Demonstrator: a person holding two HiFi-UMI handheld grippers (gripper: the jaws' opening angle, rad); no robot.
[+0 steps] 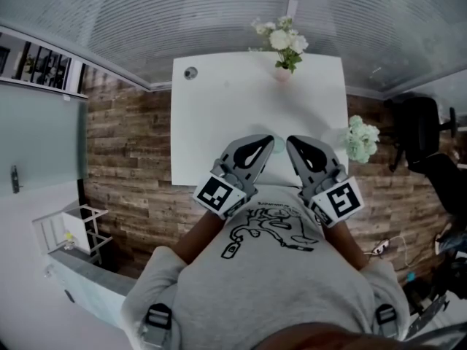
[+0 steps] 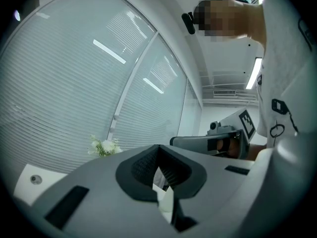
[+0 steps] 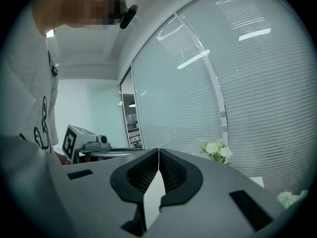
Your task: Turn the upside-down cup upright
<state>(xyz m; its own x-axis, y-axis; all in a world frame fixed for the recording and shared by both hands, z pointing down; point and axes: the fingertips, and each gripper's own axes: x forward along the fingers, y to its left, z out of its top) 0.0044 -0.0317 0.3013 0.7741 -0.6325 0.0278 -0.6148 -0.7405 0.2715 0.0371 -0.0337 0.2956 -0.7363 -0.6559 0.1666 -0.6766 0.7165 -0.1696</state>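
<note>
Shirt (image 1: 277,268) foremost; left tool (image 1: 267,140) and right tool (image 1: 292,141), both pressed together, empty, above the desk's (image 1: 219,108) near edge; flowers (image 1: 283,41) on far edge.

Office – white desk (image 1: 211,130), blinded glass wall (image 1: 182,13), black chair (image 1: 419,131), ceiling strip lights (image 2: 256,72)

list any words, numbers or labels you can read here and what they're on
Shirt: a small line of print above the black drawing, too blurred to read.
Marker cubes: black-and-white square patterns only, no letters.
Nothing else carries readable text.
</note>
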